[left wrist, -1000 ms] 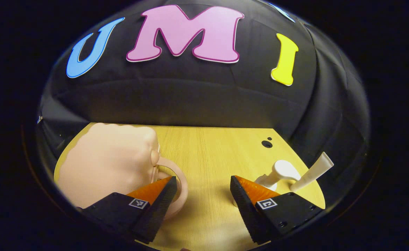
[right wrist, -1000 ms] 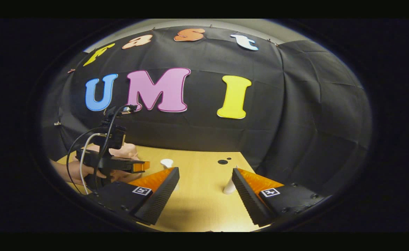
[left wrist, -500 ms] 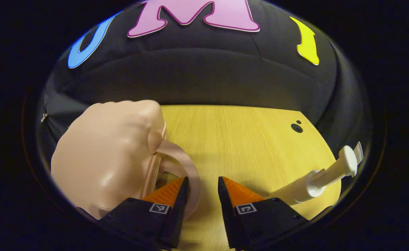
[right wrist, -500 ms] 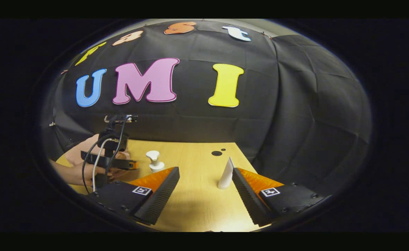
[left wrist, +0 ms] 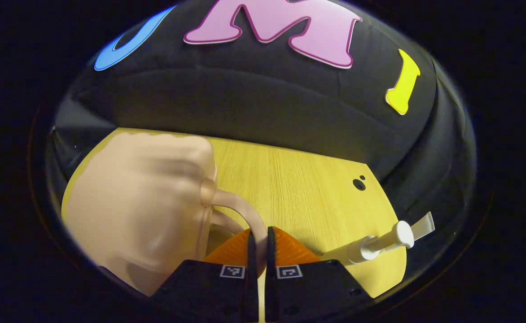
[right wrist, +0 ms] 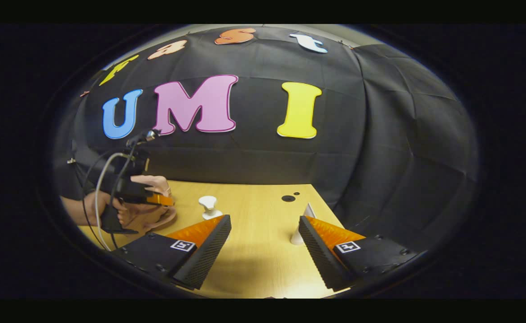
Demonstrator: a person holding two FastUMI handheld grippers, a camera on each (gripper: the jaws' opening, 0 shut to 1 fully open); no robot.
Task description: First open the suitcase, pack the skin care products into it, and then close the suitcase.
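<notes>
A pale wooden worktop [right wrist: 263,251] stood before the black cloth wall [right wrist: 379,148], two small dark holes [right wrist: 288,198] near its far right corner.

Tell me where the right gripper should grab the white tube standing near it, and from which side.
Grip the white tube around its lower body, just above the cap it stands on. It stands upright on the table and narrows to a flat crimped top, so the rounder lower part probably gives the fingers more to press on. Come in level from the front with the open right gripper, which already faces it.
</notes>
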